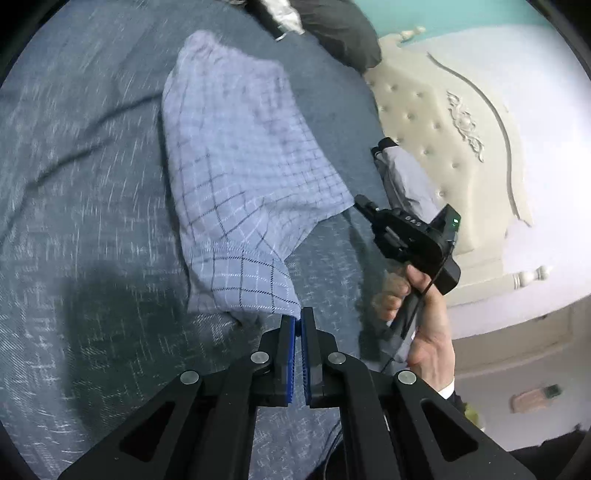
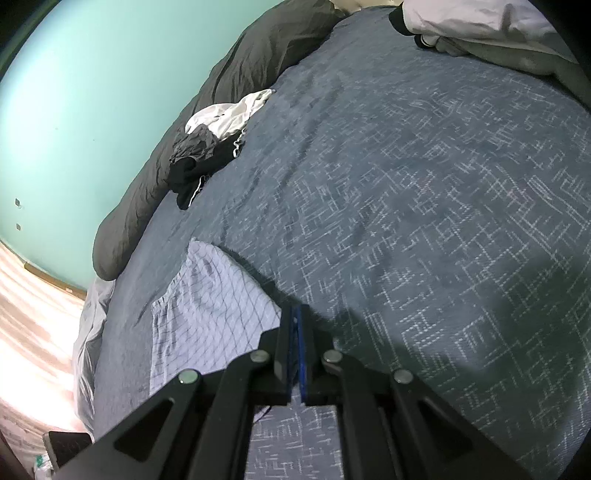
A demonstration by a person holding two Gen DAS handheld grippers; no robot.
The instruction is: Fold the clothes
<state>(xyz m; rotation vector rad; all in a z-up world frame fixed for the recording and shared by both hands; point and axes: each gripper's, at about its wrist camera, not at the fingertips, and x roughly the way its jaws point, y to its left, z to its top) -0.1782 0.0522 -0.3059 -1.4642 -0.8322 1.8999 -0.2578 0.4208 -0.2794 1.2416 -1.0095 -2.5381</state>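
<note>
A pale lilac checked garment (image 1: 236, 162) lies partly lifted over the blue-grey bedspread (image 1: 85, 155). At the bottom of the left wrist view my left gripper (image 1: 298, 319) is shut, its blue pads pinching the garment's near hem corner. To the right, a hand (image 1: 428, 306) holds my right gripper (image 1: 360, 203), whose tip meets the garment's right edge. In the right wrist view the same garment (image 2: 214, 302) spreads left of my right gripper (image 2: 296, 312), which is shut on its edge with cloth showing between the pads.
A pile of black and white clothes (image 2: 210, 147) lies by a dark grey duvet roll (image 2: 236, 85) along the bed's far side. Pale clothing (image 2: 480, 26) sits at the top right. A cream tufted headboard (image 1: 443, 129) stands right of the bed.
</note>
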